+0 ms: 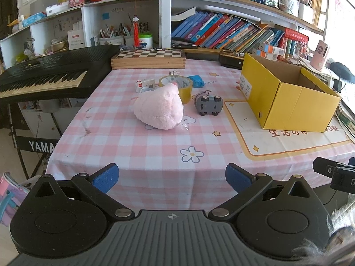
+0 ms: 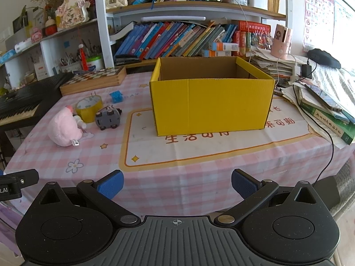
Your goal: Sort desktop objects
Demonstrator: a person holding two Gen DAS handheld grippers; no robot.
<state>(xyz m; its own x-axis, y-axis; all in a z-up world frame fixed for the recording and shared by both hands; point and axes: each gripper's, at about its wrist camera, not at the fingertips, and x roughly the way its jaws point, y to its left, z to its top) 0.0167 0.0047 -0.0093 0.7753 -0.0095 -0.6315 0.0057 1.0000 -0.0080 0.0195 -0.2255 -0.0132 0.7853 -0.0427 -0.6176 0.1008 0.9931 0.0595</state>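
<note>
A: Where do the hand-held grippers stand?

B: The left hand-held gripper [image 1: 172, 178] and the right hand-held gripper [image 2: 177, 184] both hang at the near edge of the surface [image 1: 124, 146], jaws spread wide, nothing between them.

A: And the things to sort?

B: All left of the yellow box [image 2: 210, 102], which stands open. Nearest it lies the grey toy car [image 1: 208, 105], wheels up. The tape roll [image 1: 179, 86] is further left, the pink plush [image 1: 158, 109] touching its front. Behind the tape sit a blue block [image 1: 196, 81] and a small white box [image 1: 144, 84].
</note>
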